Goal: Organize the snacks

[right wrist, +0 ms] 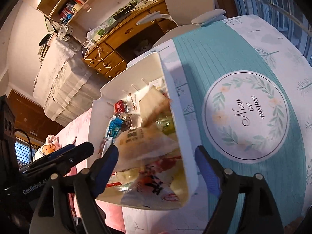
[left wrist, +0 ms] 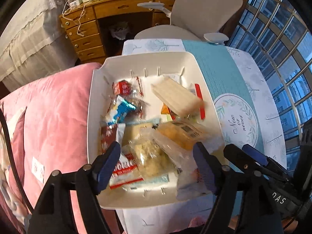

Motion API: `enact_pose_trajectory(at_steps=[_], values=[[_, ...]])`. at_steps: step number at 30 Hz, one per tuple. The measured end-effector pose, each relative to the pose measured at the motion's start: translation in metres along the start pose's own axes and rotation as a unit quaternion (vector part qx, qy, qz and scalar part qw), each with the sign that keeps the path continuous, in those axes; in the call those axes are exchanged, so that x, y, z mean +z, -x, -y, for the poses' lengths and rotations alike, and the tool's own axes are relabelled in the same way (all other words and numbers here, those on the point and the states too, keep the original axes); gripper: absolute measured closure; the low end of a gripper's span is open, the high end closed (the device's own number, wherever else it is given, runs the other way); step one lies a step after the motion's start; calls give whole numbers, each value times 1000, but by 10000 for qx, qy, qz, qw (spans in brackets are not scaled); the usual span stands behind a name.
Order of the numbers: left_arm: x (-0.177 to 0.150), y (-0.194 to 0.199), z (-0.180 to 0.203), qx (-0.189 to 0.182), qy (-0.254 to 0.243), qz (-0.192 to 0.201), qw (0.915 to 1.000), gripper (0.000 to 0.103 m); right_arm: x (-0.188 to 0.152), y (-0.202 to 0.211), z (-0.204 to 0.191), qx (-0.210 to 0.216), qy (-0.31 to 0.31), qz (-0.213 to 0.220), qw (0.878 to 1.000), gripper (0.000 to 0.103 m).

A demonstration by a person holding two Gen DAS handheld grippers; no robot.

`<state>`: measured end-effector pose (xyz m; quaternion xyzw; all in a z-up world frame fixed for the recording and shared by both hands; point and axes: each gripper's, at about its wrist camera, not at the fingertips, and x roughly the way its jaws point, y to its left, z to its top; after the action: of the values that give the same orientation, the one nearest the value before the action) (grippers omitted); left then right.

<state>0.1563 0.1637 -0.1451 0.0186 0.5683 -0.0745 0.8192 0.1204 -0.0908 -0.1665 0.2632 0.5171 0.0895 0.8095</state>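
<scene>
Two grippers, left gripper and right gripper, both spread wide, pinching nothing, above white bin of jumbled snack packets.

Wrapped snacks (jumbled, overlapping) fill a white bin.

Bin crowded, tabletop to its right clear

Snacks fill the white bin nearly wall to wall, leaving bare floor only at its far end; the teal runner beside it lies open, and a pink quilt borders the bin's left wall.
</scene>
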Motion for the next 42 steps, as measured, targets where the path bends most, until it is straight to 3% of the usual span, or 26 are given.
enact_pose_trajectory(at_steps=[7,14,18,23,33,39,42], values=[[-18,23,50,-16,213,84,9997,21,2,32,36,-129,124,-250,9995,14],[-46,42,116,-91,404,189,9990,20,0,88,80,-403,635,-361,9965,6],[-64,55,150,-289,532,232,9979,20,-4,118,104,-681,969,-468,9919,6],[-77,69,173,-261,495,263,9981,19,-6,157,128,-1007,1060,-511,9879,5],[-85,115,203,-32,346,449,9984,4,-6,228,130,-1135,1221,-522,9846,5],[-95,139,222,-86,34,680,9976,3,-12,264,123,-1279,1239,-182,9838,2],[-99,141,229,54,-7,822,9966,3,-17,270,121,-1282,1162,-55,9849,0]])
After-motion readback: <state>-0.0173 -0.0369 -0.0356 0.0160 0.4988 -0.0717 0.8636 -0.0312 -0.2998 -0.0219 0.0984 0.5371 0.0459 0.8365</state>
